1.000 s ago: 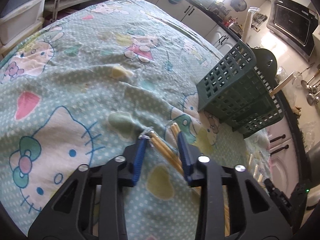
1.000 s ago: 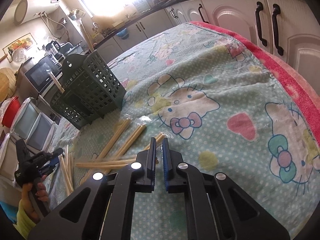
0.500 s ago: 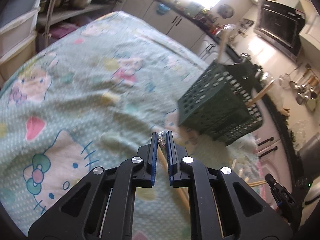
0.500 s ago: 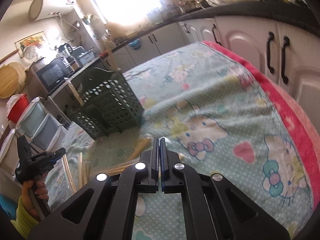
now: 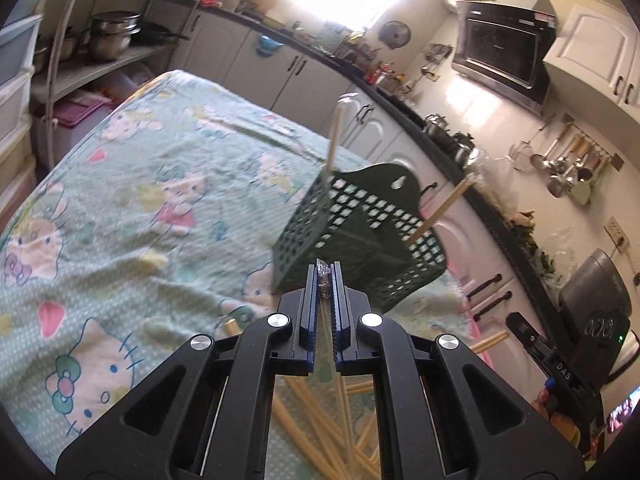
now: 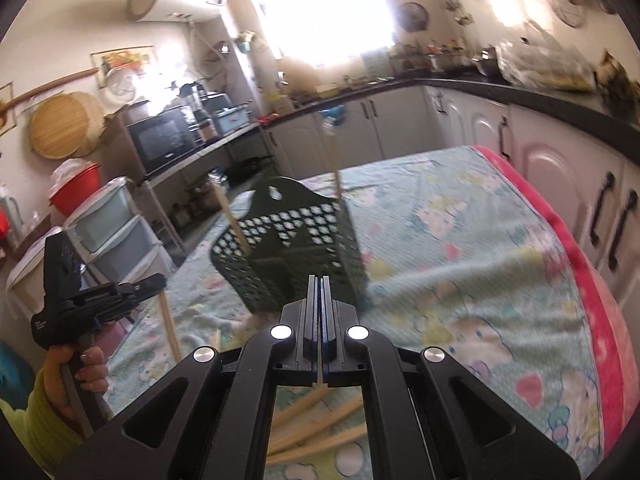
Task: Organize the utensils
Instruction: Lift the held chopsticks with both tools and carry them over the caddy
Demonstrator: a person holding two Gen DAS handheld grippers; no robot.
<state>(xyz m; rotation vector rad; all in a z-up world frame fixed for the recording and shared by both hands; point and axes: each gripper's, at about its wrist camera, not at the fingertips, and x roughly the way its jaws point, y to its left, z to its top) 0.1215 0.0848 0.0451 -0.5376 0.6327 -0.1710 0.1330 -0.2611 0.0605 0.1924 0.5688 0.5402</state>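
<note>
A dark green perforated basket (image 5: pixel 360 236) (image 6: pixel 296 248) stands on the table with two wrapped chopstick pairs (image 5: pixel 335 136) sticking up out of it. My left gripper (image 5: pixel 325 280) is shut on a wrapped chopstick pair (image 5: pixel 323 284), lifted above the cloth in front of the basket; in the right wrist view the pair (image 6: pixel 170 328) hangs down from it. My right gripper (image 6: pixel 319 292) is shut, raised in front of the basket; a thin strip (image 6: pixel 321 374) shows between its jaws. Several wrapped chopstick pairs (image 5: pixel 316 420) (image 6: pixel 316 424) lie on the cloth below both grippers.
The table is covered by a mint Hello Kitty cloth (image 5: pixel 120 208) with a pink edge (image 6: pixel 592 280). Kitchen cabinets (image 6: pixel 560 184), a microwave (image 6: pixel 164 140) and plastic drawers (image 6: pixel 116 232) surround the table.
My left gripper closed on a chopstick pair and lifted it off the cloth. My right gripper closed fully. Both rose and now face the basket from higher up.
</note>
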